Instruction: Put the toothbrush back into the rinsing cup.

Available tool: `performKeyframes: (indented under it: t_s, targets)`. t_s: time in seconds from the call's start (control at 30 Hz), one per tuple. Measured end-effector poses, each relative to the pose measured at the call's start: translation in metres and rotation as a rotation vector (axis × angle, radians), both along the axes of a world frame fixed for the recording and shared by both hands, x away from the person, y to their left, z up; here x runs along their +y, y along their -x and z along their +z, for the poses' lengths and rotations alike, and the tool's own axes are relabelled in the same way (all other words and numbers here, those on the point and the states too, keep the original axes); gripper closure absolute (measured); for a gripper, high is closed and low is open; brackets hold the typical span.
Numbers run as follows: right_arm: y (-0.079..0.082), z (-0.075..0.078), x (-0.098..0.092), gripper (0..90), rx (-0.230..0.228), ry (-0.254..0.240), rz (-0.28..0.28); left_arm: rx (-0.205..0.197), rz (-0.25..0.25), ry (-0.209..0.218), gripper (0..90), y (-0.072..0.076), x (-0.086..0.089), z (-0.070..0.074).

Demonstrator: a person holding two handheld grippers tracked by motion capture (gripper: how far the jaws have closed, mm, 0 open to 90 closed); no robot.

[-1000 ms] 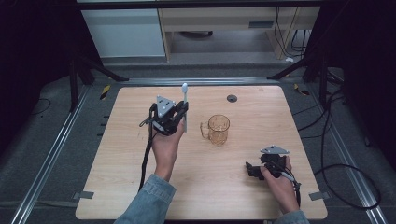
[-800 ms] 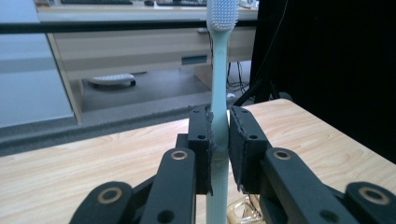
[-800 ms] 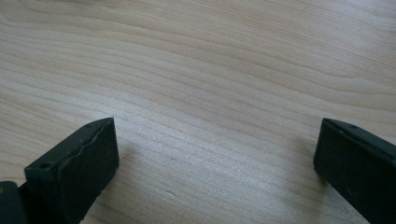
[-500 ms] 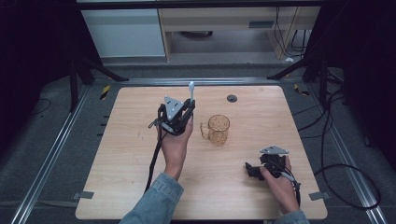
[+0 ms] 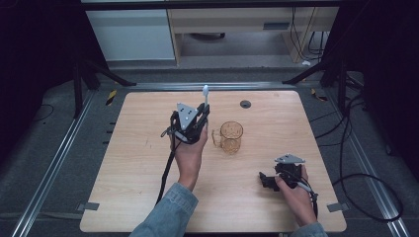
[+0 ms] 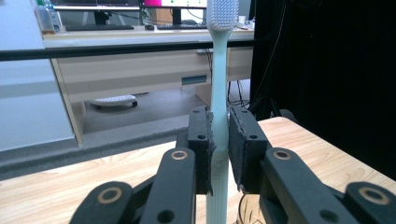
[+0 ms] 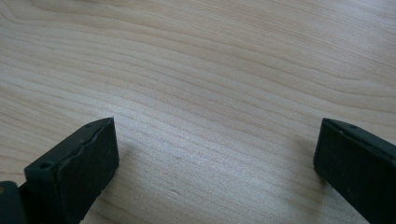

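**A:** Where do we stand with the toothbrush [image 6: 218, 93]?

**B:** We have it clamped in the left tool [image 5: 201, 117], jaws closed on the handle roughly midway along, bristle head up and the lower handle running down out of view between the jaws. In the high view it stands nearly upright above the worktop [image 5: 123, 173], just left of the amber glass mug [image 5: 230, 137].

**A:** And the right tool [image 5: 267, 180]?

**B:** Released. Its jaws stand wide apart over bare wood near the front right of the worktop, holding nothing.

**A:** How do we expect the brush to behave?

**B:** We judge it light and fairly stiff, a slim pale-green plastic stick. The handle looks smooth, so it could pivot or slide between the pads if we knock either end against something. The grip we have, on the thicker part of the handle and well below the head, seems the sensible place; nearer the neck it thins and would likely flex.

**A:** The mug?

**B:** Clear, ribbed, handle turned toward the left tool. We take it for glass or hard plastic: rigid, probably slick, and light enough to tip if the brush catches its rim. If we had to steady it, the handle or the wall opposite would be where we'd take hold with the free tool.
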State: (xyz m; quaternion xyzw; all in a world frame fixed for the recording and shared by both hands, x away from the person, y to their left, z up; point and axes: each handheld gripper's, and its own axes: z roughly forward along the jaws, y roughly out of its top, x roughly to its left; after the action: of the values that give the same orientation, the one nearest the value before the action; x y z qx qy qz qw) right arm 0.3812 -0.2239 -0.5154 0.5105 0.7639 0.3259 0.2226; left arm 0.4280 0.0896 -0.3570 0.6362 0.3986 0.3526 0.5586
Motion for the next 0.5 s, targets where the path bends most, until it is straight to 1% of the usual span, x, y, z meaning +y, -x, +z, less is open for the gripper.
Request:
performKeyframes:
  t_s: [0.03,0.13,0.2,0.27,0.4,0.5]
  targets:
    - [0.0001,0.0000,0.0002,0.4,0.001,-0.002,-0.001,-0.004,-0.002,-0.006,79.0,0.0002,0.0002,0.0003]
    - [0.0002,0.0000,0.0002,0.4,0.001,-0.002,0.001,-0.010,-0.004,-0.006,79.0,-0.0004,0.0021,0.0004]
    - [0.0001,0.0000,0.0002,0.4,0.001,-0.001,0.000,-0.015,-0.007,0.015,79.0,-0.0007,0.0037,0.0008]
    - [0.0002,0.0000,0.0002,0.4,0.001,-0.002,0.001,-0.024,-0.008,0.025,79.0,-0.0006,0.0040,0.0017]
    - [0.0002,0.0000,0.0003,0.4,0.001,-0.001,0.004,-0.044,-0.009,0.033,79.0,-0.0003,0.0030,0.0035]
    - [0.0003,0.0001,0.0005,0.4,0.002,-0.004,0.005,-0.050,-0.009,0.037,79.0,-0.0011,0.0008,0.0041]
